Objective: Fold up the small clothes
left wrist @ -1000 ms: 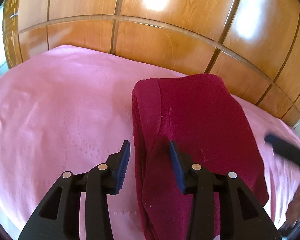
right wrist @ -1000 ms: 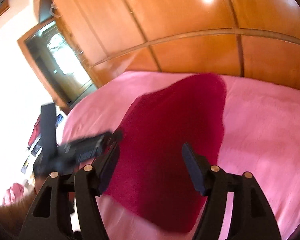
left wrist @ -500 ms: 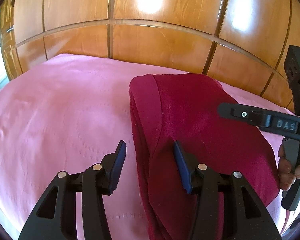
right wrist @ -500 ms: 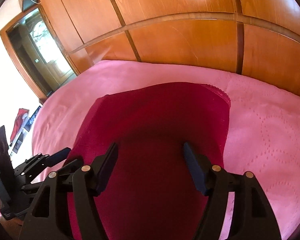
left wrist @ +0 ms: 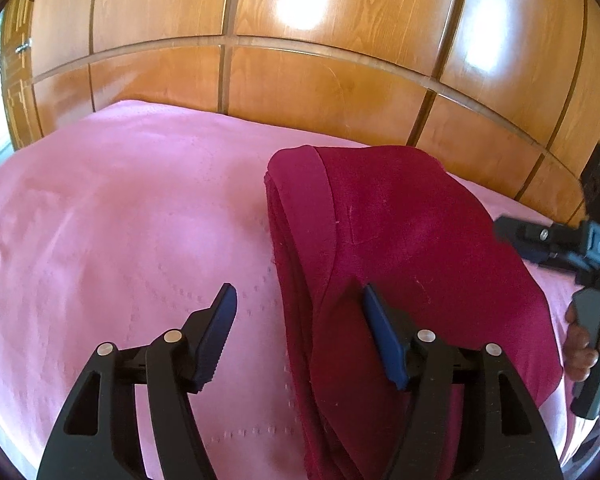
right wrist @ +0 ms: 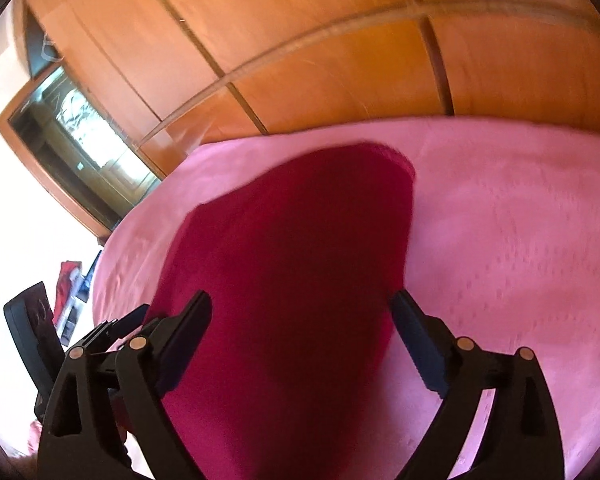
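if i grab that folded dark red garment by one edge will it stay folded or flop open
Probably flop: the dark red garment is soft cloth, its stacked layers loose along the left edge. It looks light, so lifting should be easy, though the layers may slide apart. Pushed across the pink bedspread, it would likely bunch rather than glide.

This is a bedroom in a home. A bed under a pink quilted bedspread stands against glossy wooden wardrobe panels, and a wood-framed doorway opens at one side.
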The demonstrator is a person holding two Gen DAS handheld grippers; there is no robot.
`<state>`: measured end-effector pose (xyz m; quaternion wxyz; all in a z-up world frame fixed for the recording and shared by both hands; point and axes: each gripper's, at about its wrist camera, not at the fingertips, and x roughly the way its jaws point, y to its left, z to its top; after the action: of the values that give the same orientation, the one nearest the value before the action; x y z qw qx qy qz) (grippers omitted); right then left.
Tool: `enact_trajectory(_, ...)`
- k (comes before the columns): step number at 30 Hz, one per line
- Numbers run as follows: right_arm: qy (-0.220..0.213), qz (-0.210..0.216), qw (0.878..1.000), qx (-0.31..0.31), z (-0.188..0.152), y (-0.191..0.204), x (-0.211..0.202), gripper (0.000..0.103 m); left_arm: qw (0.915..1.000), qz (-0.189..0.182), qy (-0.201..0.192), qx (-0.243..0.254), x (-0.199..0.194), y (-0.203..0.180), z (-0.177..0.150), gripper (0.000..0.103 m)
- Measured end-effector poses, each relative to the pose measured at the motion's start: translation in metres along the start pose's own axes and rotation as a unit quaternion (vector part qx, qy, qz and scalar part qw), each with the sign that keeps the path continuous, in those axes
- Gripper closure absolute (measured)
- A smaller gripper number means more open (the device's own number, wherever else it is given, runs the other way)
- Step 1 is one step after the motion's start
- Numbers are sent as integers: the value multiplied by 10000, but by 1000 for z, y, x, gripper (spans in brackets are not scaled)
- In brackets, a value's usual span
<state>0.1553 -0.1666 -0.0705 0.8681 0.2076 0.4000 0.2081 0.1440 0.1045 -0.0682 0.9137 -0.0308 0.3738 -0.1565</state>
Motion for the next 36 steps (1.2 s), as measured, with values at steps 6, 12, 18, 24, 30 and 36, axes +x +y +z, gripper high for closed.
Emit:
enact_trajectory(6, 235, 484, 9979, 359, -11, -17, 9, 12, 9935, -849, 239, -721, 8, 28, -4, 33)
enact_trajectory(12, 322, 836, 9950, 432, -15, -21, 15, 13, 9547, -2228, 649, -1862, 31, 62, -15, 36)
enact_trajectory(18, 391, 951, 9942, 313, -18, -14, 11, 43, 9247, -3045, 600, -2204, 33, 60, -24, 67)
enact_trajectory(24, 348, 1144, 9927, -137, -9, 24, 1, 54, 9185, -3222, 224, -2280, -5, 65, -25, 69)
enact_trajectory(30, 348, 1662, 9835, -631, 16, 77, 23, 55, 9330, -2811, -418, -2205, -59, 94, -6, 69)
enact_trajectory(36, 869, 1800, 9763, -834, 40, 106, 96, 49, 9556, -1971, -554, -2120, -72, 124, 4, 69)
